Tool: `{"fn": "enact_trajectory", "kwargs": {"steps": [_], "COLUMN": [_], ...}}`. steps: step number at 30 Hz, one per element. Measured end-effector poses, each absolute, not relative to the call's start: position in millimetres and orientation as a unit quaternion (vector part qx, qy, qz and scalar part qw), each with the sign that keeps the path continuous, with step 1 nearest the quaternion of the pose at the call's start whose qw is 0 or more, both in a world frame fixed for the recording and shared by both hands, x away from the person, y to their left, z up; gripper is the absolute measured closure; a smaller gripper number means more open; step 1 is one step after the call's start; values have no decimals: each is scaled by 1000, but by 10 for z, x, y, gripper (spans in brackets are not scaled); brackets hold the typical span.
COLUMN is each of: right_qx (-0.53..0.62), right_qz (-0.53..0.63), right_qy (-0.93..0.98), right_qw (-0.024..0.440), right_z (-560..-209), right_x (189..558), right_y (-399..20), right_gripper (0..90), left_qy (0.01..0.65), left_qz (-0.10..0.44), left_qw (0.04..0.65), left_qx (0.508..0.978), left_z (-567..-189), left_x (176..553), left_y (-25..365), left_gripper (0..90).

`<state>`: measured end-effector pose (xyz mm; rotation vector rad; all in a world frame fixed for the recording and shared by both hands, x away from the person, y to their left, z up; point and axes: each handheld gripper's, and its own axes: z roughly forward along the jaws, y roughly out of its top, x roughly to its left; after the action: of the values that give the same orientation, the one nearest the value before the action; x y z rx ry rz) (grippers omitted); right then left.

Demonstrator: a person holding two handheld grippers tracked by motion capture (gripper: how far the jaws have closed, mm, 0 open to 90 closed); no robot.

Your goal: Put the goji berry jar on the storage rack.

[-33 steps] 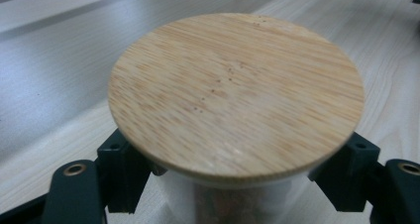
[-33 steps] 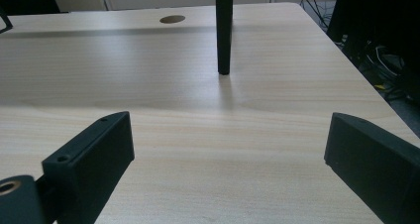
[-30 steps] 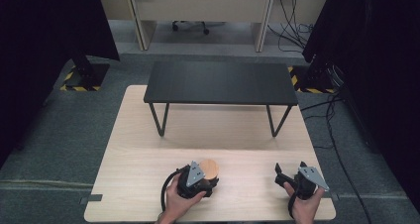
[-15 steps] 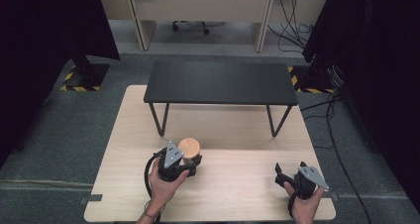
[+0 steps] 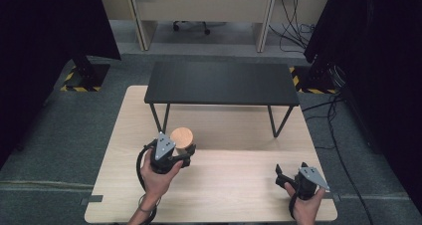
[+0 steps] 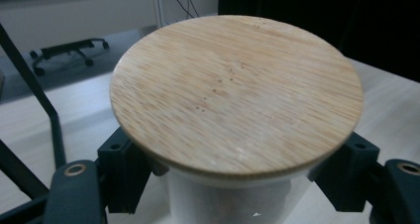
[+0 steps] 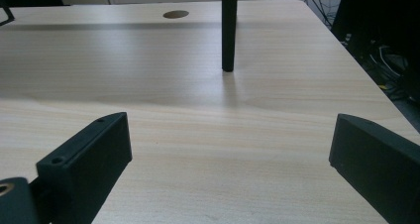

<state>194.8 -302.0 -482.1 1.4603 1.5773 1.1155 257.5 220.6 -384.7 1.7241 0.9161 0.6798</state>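
High view: overhead, facing forward and down on the wooden table point(image 5: 239, 170). Gripper views: low and close, looking along their jaws; same tabletop and black stand leg point(image 7: 228, 28) shared.

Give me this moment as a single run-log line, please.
left gripper: shut on jar, bamboo lid on | right gripper: open, empty, above wooden table | black stand: at far side

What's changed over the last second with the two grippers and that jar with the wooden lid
The left gripper, shut on the jar, has carried it away from the person and to the left, toward the black stand's left legs. The grip on the jar looks unchanged. The right gripper has stayed open near the table's front right corner, and the stand has not moved.
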Motion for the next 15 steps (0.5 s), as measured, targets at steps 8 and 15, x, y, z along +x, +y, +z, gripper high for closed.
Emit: {"fn": "enact_trajectory", "kwargs": {"steps": [8,15], "right_qx": [558,559], "right_qz": [430,418], "right_qy": [625,639], "right_qw": [337,323], "right_z": [-4789,-4734], "right_x": [1994,2059], "right_y": [-3065,-3065], "right_gripper": [17,18], "left_qy": [390,386], "left_qz": [296,309], "left_qw": [516,520], "left_qx": [703,696], "left_z": [-3512,-3382], "left_x": [2631,2652], "left_y": [2231,2228], "left_gripper": [257,256]}}
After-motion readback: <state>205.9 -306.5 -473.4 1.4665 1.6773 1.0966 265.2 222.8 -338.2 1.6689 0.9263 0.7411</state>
